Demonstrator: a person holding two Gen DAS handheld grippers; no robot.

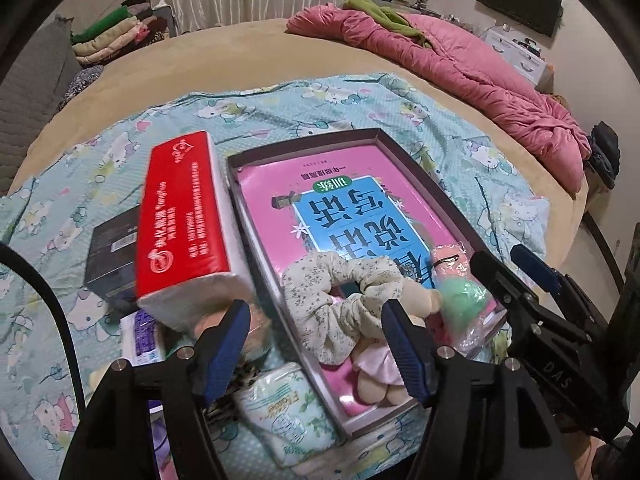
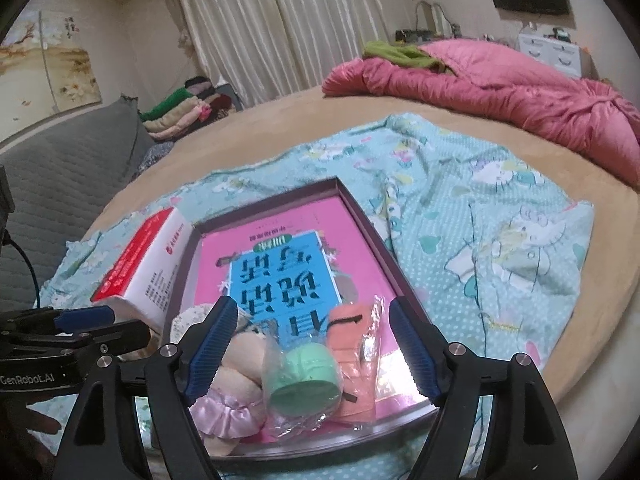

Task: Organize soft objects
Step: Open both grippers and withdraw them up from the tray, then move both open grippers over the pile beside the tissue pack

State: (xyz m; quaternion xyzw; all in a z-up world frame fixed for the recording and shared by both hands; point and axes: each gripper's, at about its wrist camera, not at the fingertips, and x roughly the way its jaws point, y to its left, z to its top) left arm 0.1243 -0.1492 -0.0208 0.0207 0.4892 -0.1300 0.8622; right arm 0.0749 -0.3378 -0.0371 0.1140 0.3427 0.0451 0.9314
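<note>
A shallow dark-rimmed box [image 1: 420, 168] holding a pink book lies on the patterned blue sheet. At its near end lie a floral scrunchie [image 1: 340, 292], a plush doll in a pink dress [image 1: 376, 364] and a clear bag with a green and an orange soft piece [image 1: 460, 296]. My left gripper [image 1: 316, 340] hovers open above the scrunchie and the box's left rim, touching nothing. My right gripper [image 2: 312, 344] is open, its pads on either side of the bag [image 2: 316, 376] without pressing it. The doll [image 2: 236, 384] lies by its left finger.
A red tissue pack [image 1: 184, 224] leans beside the box's left wall, over a black box [image 1: 112, 256]. A small floral tissue pack [image 1: 284, 408] lies near the front. A pink quilt [image 2: 500, 84] is bunched at the far right of the bed, and folded clothes [image 2: 180, 108] are stacked at the back left.
</note>
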